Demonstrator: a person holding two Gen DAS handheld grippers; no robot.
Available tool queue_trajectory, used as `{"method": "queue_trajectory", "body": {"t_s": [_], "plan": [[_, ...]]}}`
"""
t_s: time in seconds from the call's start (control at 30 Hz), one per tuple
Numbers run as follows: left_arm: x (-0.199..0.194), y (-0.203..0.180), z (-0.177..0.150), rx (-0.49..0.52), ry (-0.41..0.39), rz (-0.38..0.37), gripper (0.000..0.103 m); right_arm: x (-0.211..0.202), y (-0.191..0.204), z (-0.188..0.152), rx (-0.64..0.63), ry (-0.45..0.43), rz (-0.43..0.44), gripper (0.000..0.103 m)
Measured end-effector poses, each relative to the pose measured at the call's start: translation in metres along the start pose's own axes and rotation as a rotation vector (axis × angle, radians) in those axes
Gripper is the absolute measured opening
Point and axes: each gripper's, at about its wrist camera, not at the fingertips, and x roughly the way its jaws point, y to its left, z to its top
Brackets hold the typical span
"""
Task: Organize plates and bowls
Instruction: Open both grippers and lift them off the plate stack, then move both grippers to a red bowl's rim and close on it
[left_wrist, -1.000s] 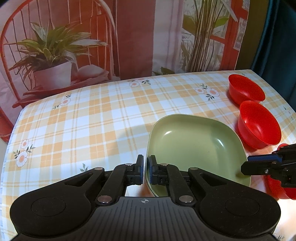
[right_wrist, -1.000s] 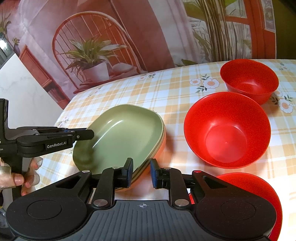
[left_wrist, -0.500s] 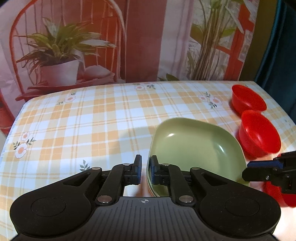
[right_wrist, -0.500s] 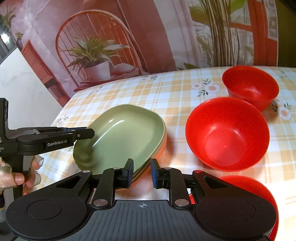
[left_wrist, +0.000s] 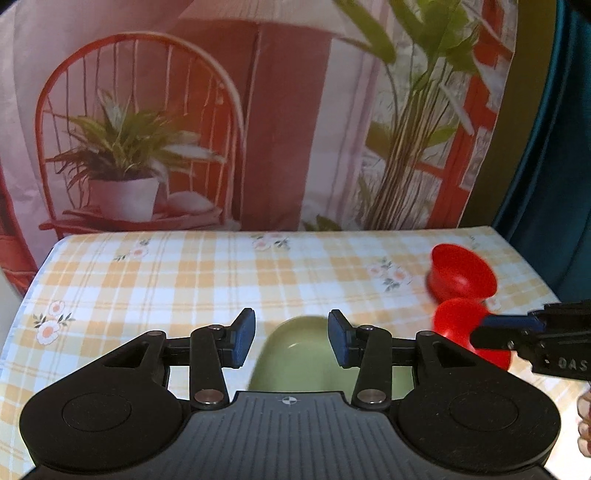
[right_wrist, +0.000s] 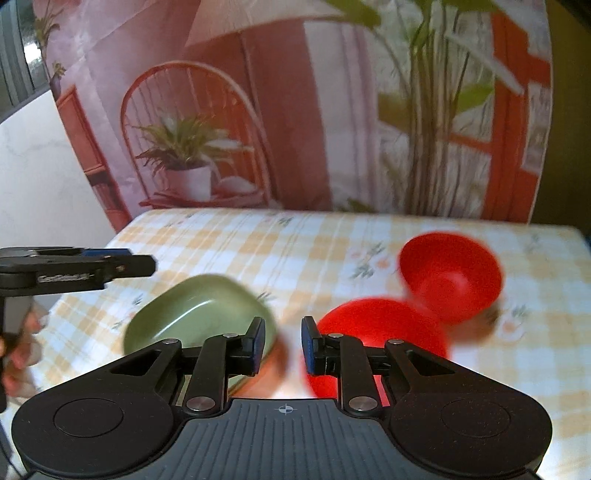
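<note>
Little can be read. In the left wrist view, at three o'clock, the side of the right gripper (left_wrist: 509, 334) bears pale raised letters — "OAS" shows before the frame's edge cuts it off. In the right wrist view, at nine o'clock, the left gripper (right_wrist: 122, 264) carries a printed label — too blurred to read.

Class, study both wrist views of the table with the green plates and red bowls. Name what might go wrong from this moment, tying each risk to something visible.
1. The right gripper hangs open between the green plates and the near red bowl; a careless move could knock either.
2. The two red bowls, near and far, sit very close; grasping one may shove the other.
3. The right view is motion-blurred, so aim may be poor.
</note>
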Motion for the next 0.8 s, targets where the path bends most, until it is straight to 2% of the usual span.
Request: {"method": "queue_trajectory", "body": {"t_s": [0.13, 0.3, 0.47, 0.63, 0.8], "plan": [[-0.003, -0.016, 0.016, 0.008, -0.017, -0.004, 0.046, -0.011, -0.023, 0.014, -0.018, -0.035, -0.029, 0.021], [-0.004, -0.039, 0.041, -0.002, -0.043, -0.016, 0.045, -0.022, -0.054, 0.028, -0.031, -0.08, -0.058, 0.033], [0.0, -0.069, 0.062, 0.03, -0.081, -0.029, 0.045, -0.028, -0.09, 0.042, -0.033, -0.097, -0.09, 0.05], [0.012, -0.096, 0.083, 0.042, -0.112, -0.036, 0.045, -0.026, -0.124, 0.052, -0.027, -0.109, -0.137, 0.056], [0.04, -0.124, 0.101, 0.056, -0.112, -0.034, 0.045, -0.016, -0.158, 0.049, 0.01, -0.109, -0.166, 0.059]]}}
